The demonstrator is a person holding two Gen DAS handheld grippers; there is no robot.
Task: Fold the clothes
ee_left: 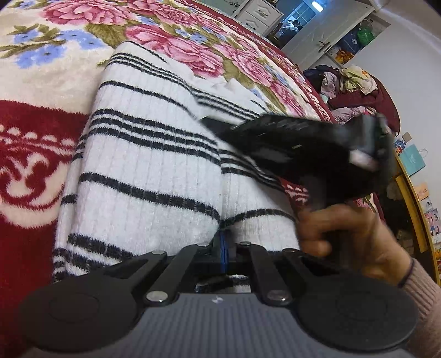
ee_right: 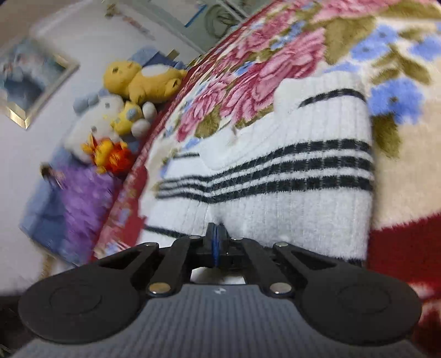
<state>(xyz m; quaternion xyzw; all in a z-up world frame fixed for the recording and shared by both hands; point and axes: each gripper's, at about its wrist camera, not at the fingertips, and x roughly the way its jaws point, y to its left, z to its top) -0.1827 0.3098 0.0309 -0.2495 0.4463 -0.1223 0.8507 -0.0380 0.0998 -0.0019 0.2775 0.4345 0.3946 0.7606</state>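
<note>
On the bed, over a floral blanket (ee_left: 69,79) of pink roses, blue flowers and a dark red border, lies the white sweater with black stripes (ee_left: 143,154), partly folded into a long thick bundle. The left tool (ee_left: 223,249) has its jaws pressed together on the near edge of the sweater, a pinch of white knit caught between the blue pads. The right tool (ee_right: 216,242) is likewise fully closed, its tips nipping a fold of the same sweater at its near hem. From the left wrist view the right tool crosses the right side of the sweater as a blurred black body, gripped from below by a hand (ee_left: 344,239) with a pinkish knit sleeve at the wrist; it hides part of the sweater's right edge. Beyond the bed's far corner sits a heap of clothes (ee_left: 352,91), with a white cabinet (ee_left: 256,13) further back. From the right wrist view, stuffed toys (ee_right: 129,96) lie beside the bed's left edge, near a purple cloth (ee_right: 80,198) and a framed picture (ee_right: 30,79) on the wall.
</note>
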